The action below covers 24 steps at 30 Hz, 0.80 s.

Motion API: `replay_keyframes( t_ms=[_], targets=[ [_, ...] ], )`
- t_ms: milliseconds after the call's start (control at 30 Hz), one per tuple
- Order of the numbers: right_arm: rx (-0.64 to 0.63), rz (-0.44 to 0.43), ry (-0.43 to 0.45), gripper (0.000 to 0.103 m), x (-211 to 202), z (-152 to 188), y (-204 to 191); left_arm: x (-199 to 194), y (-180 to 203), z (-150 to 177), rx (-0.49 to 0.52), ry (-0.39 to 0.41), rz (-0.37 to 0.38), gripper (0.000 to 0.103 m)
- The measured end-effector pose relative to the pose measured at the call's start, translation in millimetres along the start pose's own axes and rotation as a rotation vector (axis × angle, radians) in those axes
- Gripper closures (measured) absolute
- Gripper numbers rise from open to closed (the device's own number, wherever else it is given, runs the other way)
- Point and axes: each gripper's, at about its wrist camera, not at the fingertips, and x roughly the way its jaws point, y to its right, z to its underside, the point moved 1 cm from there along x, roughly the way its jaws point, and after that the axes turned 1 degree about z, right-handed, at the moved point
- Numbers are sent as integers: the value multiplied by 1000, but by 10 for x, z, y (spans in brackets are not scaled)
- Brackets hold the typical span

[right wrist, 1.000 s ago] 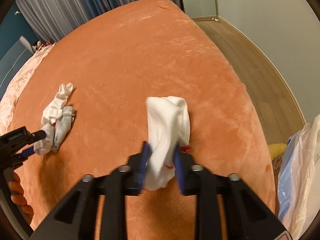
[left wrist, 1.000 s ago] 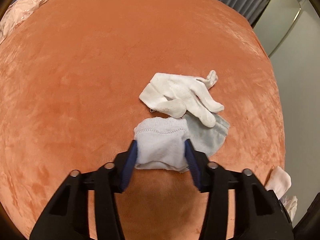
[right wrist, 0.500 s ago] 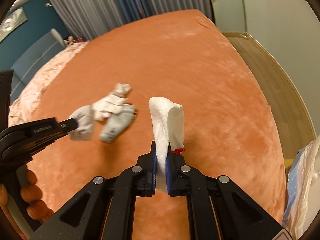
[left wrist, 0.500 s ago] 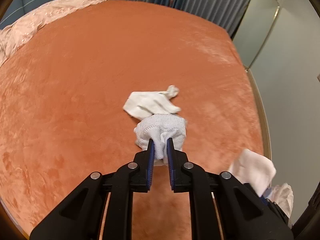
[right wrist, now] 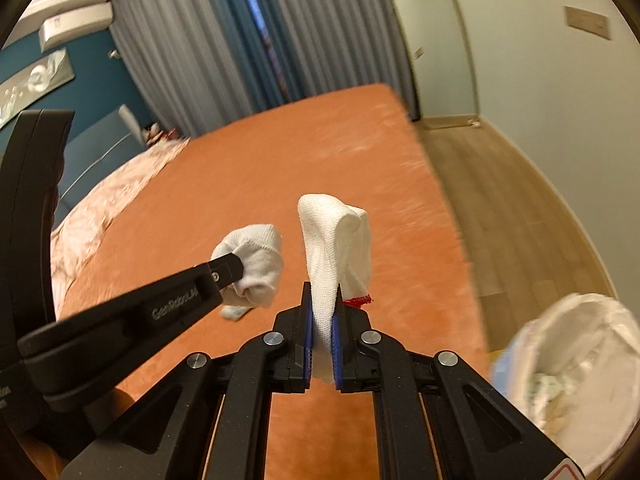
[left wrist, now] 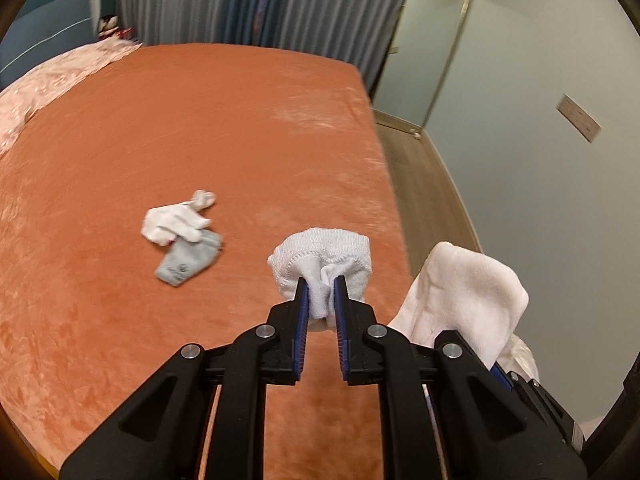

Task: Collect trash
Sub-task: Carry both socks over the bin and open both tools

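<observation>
Both tongs clamp socks: left gripper (left wrist: 320,280) on a bunched sock (left wrist: 320,258), right gripper (right wrist: 323,292) on an upright sock (right wrist: 334,246), with the open bag (right wrist: 576,376) low right, nearer the right hand.

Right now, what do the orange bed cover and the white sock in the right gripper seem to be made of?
The orange bed cover looks like plush velvet or fleece: a soft, mottled sheen. The white sock in the right gripper looks like knitted cotton: a fine woven texture, matte.

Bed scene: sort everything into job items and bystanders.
Job: bunched sock in left gripper; white sock in right gripper; sock pile on the bed; open plastic bag.
Bystanders: orange bedspread, pink quilt, curtains.
</observation>
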Motion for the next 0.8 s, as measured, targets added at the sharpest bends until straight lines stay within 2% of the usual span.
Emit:
replay_keyframes(
  t_ms=[233,433,633,800],
  targets=[
    [102,108,49,95,-515,53,827,-90,855,246,106,-14,74,91],
    [183,198,59,95,-770,230,1482,-66,1493,503,193,-46,128,91],
    [258,248,51,95,-899,420,1965,-19,1919,708,254,-82,183,90],
    [288,268,36,95,-925,533,2174,37,2154,830,290,-106,217,90]
  ],
)
